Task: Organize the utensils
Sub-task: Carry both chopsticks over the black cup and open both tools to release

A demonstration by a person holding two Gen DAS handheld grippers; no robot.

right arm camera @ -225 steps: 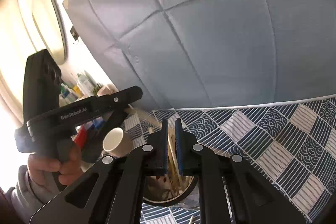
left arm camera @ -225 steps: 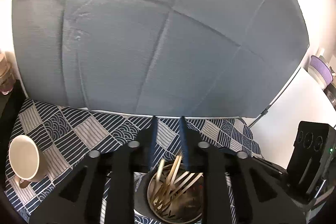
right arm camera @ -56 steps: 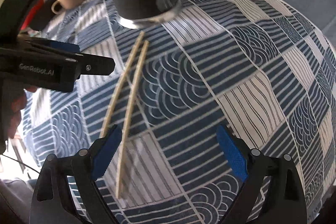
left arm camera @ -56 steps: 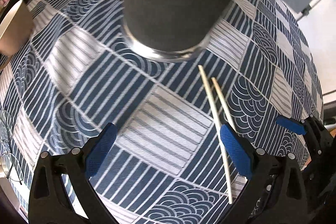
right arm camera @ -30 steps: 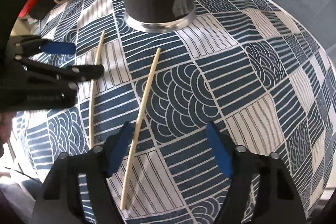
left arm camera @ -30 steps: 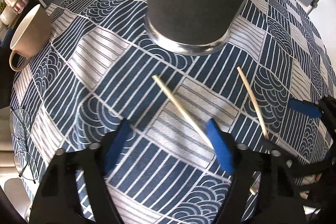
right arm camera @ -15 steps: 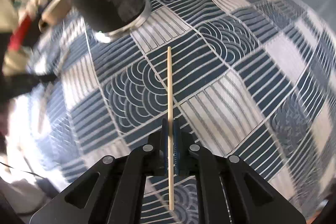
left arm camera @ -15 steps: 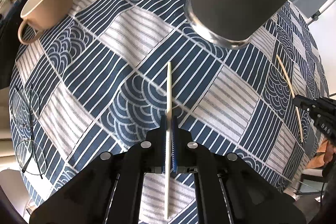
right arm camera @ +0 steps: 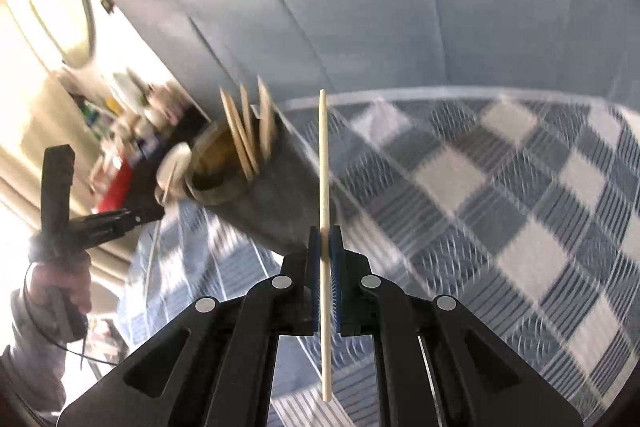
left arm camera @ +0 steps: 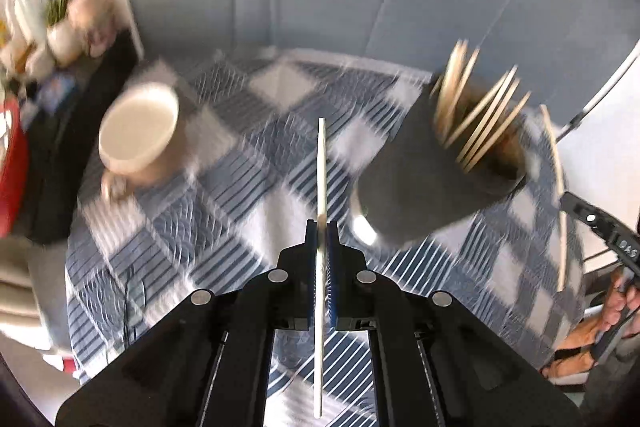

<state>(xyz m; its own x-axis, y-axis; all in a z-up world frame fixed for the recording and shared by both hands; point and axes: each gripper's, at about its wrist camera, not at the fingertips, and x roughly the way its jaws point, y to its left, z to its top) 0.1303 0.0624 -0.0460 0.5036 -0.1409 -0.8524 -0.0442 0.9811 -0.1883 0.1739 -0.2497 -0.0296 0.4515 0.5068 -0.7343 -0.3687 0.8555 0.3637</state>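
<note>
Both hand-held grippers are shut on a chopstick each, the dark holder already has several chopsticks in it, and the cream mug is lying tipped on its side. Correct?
Not quite: the cream mug stands upright on the patterned cloth, as the left wrist view shows. The rest holds: the left hand-held gripper and right hand-held gripper each clamp a chopstick, and the dark holder holds several.

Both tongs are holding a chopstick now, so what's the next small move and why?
Probably carry the left tongs toward the dark holder and tip their chopstick over its open mouth. Each tongs is clamped on one chopstick, and the holder already contains several others.
</note>
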